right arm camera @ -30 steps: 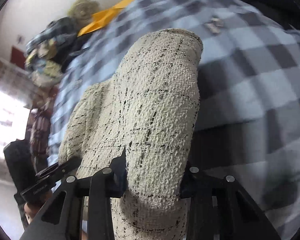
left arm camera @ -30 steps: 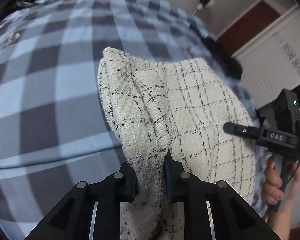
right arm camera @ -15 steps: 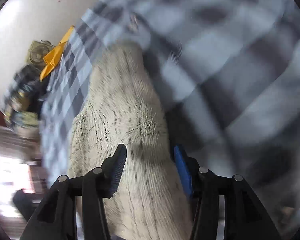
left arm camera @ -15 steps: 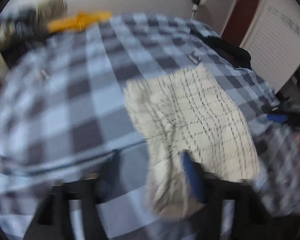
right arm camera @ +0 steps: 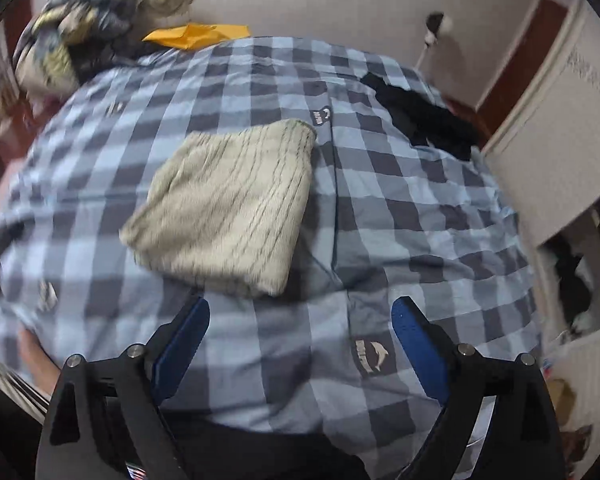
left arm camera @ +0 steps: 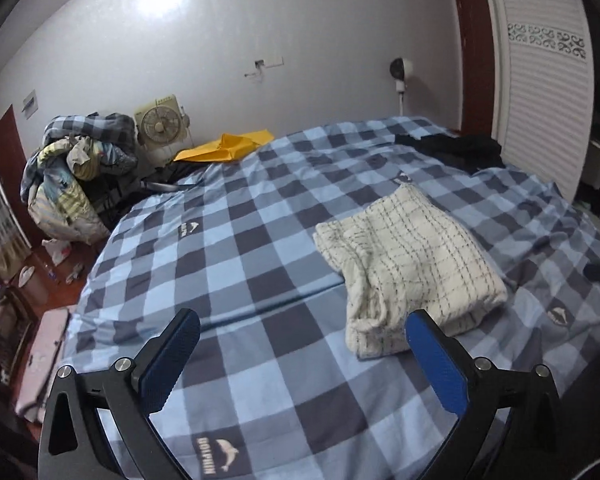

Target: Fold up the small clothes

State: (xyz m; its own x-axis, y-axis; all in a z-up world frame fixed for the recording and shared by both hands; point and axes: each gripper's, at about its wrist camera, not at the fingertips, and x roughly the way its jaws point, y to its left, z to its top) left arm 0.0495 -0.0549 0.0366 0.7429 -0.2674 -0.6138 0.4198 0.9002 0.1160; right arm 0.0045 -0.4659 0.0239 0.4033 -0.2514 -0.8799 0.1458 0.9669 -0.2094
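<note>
A cream garment with thin black checks (left arm camera: 410,258) lies folded on the blue checked bed cover (left arm camera: 240,248). It also shows in the right wrist view (right arm camera: 228,204), blurred. My left gripper (left arm camera: 300,338) is open and empty, held above the bed to the near left of the garment. My right gripper (right arm camera: 300,320) is open and empty, held above the bed just in front of the garment's near edge.
A dark garment (left arm camera: 456,148) lies at the bed's far right corner and shows in the right wrist view (right arm camera: 420,120). A yellow item (left arm camera: 228,146), a fan (left arm camera: 160,124) and a pile of bedding (left arm camera: 76,176) stand beyond the far left. A white louvred wardrobe (left arm camera: 544,92) is at right.
Both grippers have opened, let go of the cream garment and pulled back and up. The garment now lies folded flat on the bed.
</note>
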